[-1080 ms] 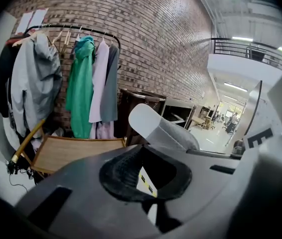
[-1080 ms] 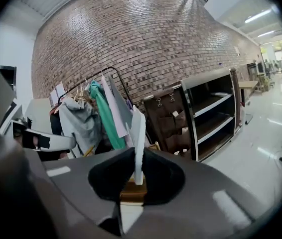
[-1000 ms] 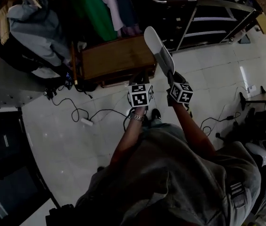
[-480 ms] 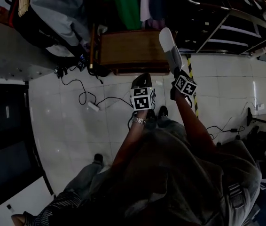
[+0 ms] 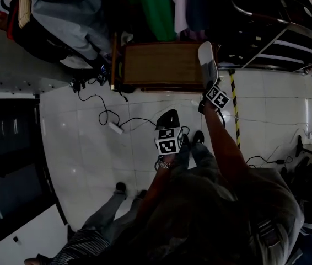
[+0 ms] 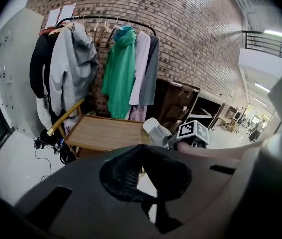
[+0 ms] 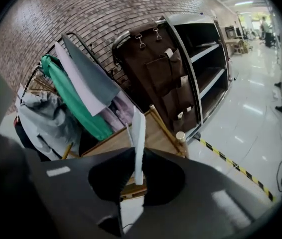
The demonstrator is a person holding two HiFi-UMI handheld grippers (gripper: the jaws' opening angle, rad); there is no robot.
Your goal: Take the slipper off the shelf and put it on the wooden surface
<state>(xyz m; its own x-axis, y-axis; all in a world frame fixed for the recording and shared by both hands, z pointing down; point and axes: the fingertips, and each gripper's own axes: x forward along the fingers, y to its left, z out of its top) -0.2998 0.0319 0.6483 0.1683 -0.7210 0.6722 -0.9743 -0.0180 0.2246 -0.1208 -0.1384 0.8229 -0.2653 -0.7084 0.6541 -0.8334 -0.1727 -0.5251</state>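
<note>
The white slipper (image 5: 206,61) is pinched at its heel end by my right gripper (image 5: 210,85), which is shut on it. It hangs above the right end of the low wooden table (image 5: 156,64). In the right gripper view the slipper (image 7: 138,138) stands edge-on between the dark pads of the right gripper (image 7: 136,176), with the wooden table (image 7: 157,134) just beyond. My left gripper (image 5: 168,118) hangs over the floor tiles short of the table, shut on nothing. In the left gripper view, past the left gripper (image 6: 142,148), the slipper (image 6: 156,130) shows beside the table (image 6: 103,133).
A clothes rack (image 6: 116,68) with jackets stands behind the table. The dark metal shelf (image 7: 207,66) is to the right, with yellow-black floor tape (image 5: 235,106) in front. Cables and a power strip (image 5: 114,128) lie on the tiles. Another person's legs (image 5: 103,217) stand at lower left.
My right gripper has carried the slipper from in front of the shelf to the table's right end. My left gripper has dropped back towards the person's body.
</note>
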